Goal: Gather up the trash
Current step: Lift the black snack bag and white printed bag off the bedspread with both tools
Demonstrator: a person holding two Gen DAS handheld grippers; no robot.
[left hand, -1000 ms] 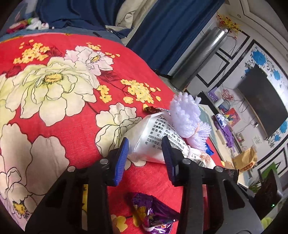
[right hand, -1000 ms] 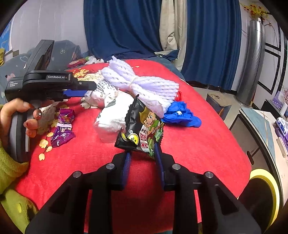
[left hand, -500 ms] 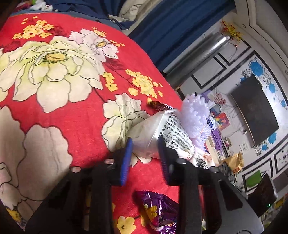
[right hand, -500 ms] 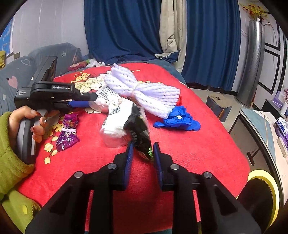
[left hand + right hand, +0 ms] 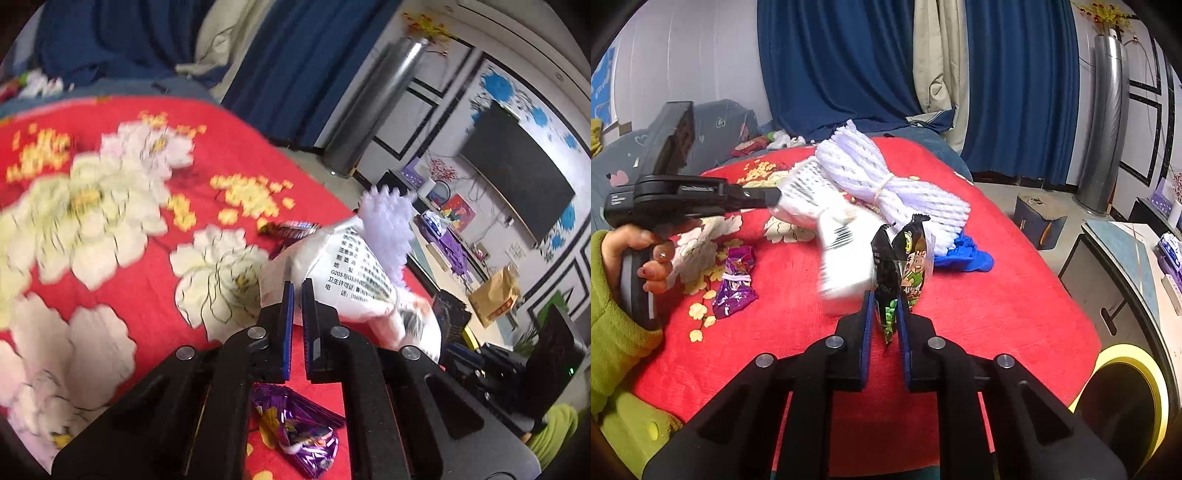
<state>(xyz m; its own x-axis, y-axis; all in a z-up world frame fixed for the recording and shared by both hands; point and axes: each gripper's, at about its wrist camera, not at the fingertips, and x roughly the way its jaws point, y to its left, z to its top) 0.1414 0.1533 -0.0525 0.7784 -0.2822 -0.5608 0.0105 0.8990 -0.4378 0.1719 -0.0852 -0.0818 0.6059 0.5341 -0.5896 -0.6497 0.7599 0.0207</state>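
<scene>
The left gripper is pinching the crinkled corner of a white plastic packet, its blue-padded jaws squeezed all the way together on the thin film. The packet is glossy and creased, printed with black text and a barcode, and it is looking smeared with motion in both views. From the right wrist view the left gripper is reaching in from the left side, a hand in a green sleeve wrapped around its black grip.

The right gripper is closing its jaws on a dark foil snack bag with a cartoon figure, the bag standing upright and folded between the pads.

Behind both is lying a bundle of white foam netting, ribbed and springy, tied at its middle. Touching its right end, a crumpled blue glove is sitting limp. A shiny purple wrapper is lying flat near the hand, well apart from the bag, and a small dark candy wrapper is resting just beyond the packet.

The red flowered cloth is plush and is curving away at its right edge, with bare fabric open in front of the right gripper.
</scene>
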